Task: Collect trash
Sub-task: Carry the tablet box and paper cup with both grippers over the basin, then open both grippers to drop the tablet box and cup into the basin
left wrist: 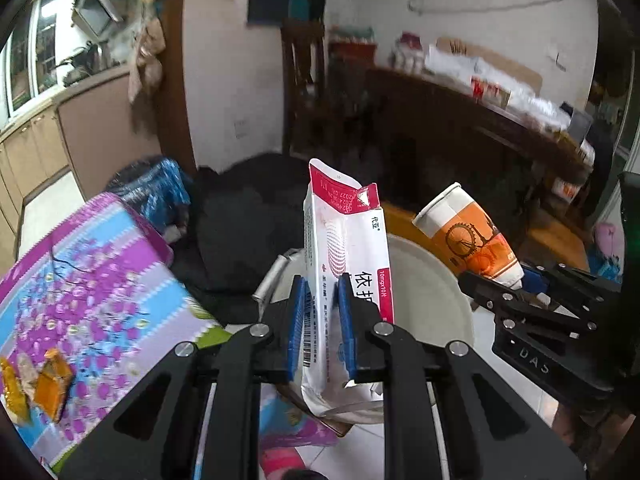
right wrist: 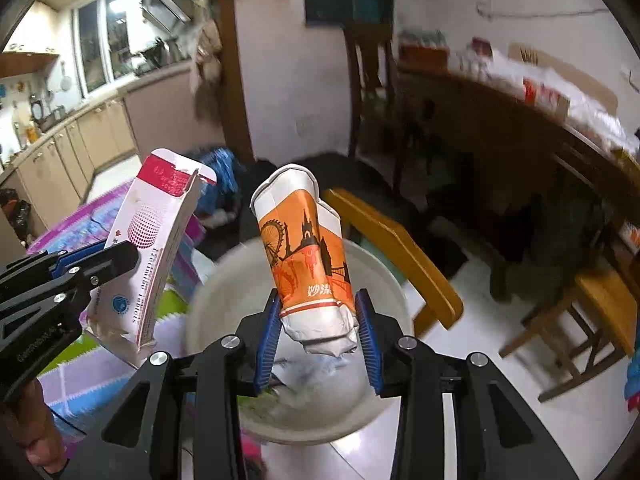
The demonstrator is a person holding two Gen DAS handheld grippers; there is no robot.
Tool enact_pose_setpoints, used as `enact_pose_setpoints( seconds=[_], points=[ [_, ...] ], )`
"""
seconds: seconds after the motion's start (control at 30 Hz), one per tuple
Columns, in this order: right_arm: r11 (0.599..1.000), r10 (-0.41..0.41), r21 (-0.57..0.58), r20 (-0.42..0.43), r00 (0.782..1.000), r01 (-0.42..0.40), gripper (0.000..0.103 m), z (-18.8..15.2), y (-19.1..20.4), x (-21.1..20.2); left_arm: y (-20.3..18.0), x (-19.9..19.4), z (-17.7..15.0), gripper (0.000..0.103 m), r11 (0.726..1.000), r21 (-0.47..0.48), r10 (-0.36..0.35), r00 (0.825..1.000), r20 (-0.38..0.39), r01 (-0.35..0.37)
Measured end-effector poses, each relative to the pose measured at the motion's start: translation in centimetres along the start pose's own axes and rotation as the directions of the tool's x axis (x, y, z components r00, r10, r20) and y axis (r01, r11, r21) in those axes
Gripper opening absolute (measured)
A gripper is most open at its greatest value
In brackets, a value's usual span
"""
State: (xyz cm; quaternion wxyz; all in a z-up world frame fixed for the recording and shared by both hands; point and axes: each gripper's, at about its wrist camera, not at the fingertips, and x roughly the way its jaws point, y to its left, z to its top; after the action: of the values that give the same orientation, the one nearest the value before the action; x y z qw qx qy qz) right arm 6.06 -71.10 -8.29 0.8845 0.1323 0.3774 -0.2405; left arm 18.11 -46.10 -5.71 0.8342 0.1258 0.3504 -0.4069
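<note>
My left gripper (left wrist: pixel 322 300) is shut on a white and red medicine box (left wrist: pixel 346 248), held upright above a white bin (left wrist: pixel 440 292). The box also shows in the right wrist view (right wrist: pixel 148 248), with the left gripper (right wrist: pixel 132 258) at the left. My right gripper (right wrist: pixel 316 316) is shut on a crushed orange and white paper cup (right wrist: pixel 304 248), held over the white bin (right wrist: pixel 384 280). The cup (left wrist: pixel 468 236) and right gripper (left wrist: pixel 516 284) show at the right in the left wrist view.
A table with a purple and blue flowered cloth (left wrist: pixel 80 280) stands at the left, with orange wrappers (left wrist: pixel 48 388) on it. A yellow wooden chair (right wrist: pixel 396 248) stands behind the bin. A dark bag (left wrist: pixel 248 220) lies on the floor. A cluttered long table (right wrist: pixel 540 112) is at the right.
</note>
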Motion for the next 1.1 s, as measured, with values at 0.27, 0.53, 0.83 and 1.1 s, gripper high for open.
enact_pose_setpoints(
  seconds=[0.27, 0.53, 0.83, 1.1],
  points=[
    [0.999, 0.001, 0.037, -0.100, 0.995, 0.003, 0.038, -0.9, -2.0, 6.6, -1.0, 5.0, -0.6, 0.016, 1.000, -0.001, 0.014, 0.994, -0.109, -0.014],
    [0.999, 0.021, 0.041, -0.121, 0.992, -0.016, 0.039, -2.6, -0.8, 8.3, -0.9, 6.7, -0.6, 0.016, 0.999, 0.000, 0.044, 0.989, -0.141, -0.044],
    [0.999, 0.027, 0.046, -0.114, 0.993, -0.022, 0.045, -2.6, 0.0, 8.0, -0.8, 7.9, -0.5, 0.020, 0.998, 0.006, 0.055, 0.985, -0.162, -0.055],
    [0.999, 0.036, 0.043, -0.094, 0.995, -0.032, 0.049, -2.3, 0.3, 7.6, -1.1, 8.1, -0.3, 0.028, 0.998, 0.015, 0.062, 0.984, -0.166, -0.061]
  ],
)
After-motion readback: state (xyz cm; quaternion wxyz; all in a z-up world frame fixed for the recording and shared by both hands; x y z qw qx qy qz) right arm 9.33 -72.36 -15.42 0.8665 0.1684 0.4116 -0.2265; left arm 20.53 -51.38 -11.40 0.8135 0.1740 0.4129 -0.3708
